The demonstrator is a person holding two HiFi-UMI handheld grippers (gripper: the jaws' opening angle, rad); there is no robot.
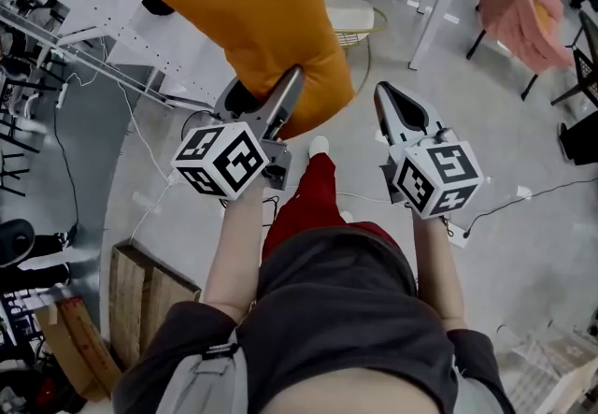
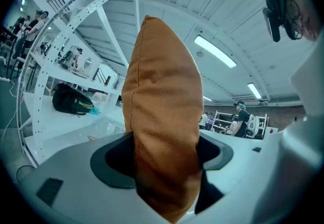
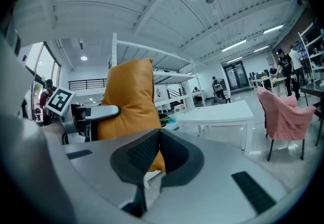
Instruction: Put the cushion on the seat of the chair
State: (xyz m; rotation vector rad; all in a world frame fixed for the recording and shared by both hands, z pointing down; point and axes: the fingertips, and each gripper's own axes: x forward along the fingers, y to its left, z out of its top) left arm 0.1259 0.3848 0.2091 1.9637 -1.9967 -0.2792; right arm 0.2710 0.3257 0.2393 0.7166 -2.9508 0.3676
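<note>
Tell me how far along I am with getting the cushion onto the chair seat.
Done: the orange cushion is picked up, clamped upright in the left gripper. In hand: it is carried in the air; the right gripper is shut and empty. Left: it rests on no seat yet. The pink-draped chair stands apart, so reaching a chair and laying the cushion down remain.

Left forearm (image 1: 234, 244) and right forearm (image 1: 437, 263) reach forward, side by side.
Left gripper (image 1: 271, 94) jaws clamp the cushion (image 1: 257, 20) at frame centre; right gripper (image 1: 385, 92) jaws pressed together, empty.
</note>
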